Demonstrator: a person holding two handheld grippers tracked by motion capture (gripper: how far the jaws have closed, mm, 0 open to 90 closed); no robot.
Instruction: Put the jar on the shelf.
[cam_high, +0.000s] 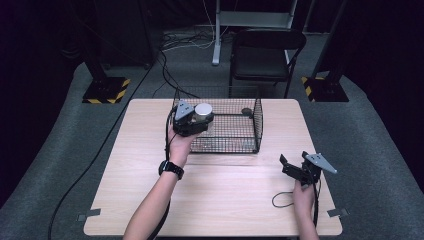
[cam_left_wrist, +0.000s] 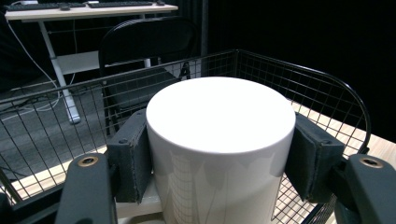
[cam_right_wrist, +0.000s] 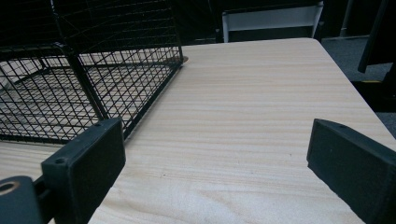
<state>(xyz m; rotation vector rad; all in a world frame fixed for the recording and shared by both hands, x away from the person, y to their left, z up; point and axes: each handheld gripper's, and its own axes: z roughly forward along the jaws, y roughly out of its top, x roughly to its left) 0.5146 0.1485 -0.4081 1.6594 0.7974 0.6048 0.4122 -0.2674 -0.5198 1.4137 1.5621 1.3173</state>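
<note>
Over the wire basket (cam_high: 257, 120), the left gripper (cam_left_wrist: 219, 154) clamped a white cup (cam_left_wrist: 219, 140) by its sides, likely rigid, glossy, slippery and breakable, while the right gripper (cam_right_wrist: 215, 158) gaped empty

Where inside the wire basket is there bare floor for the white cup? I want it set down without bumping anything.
The wire basket floor is bare across its middle and near right. The left end is crowded by the left gripper clamping the white cup. A small dark object sits in the far right corner.

White cup (cam_left_wrist: 219, 140), black wire basket (cam_high: 252, 131) (pale wood-grain table (cam_high: 215, 195))
</note>
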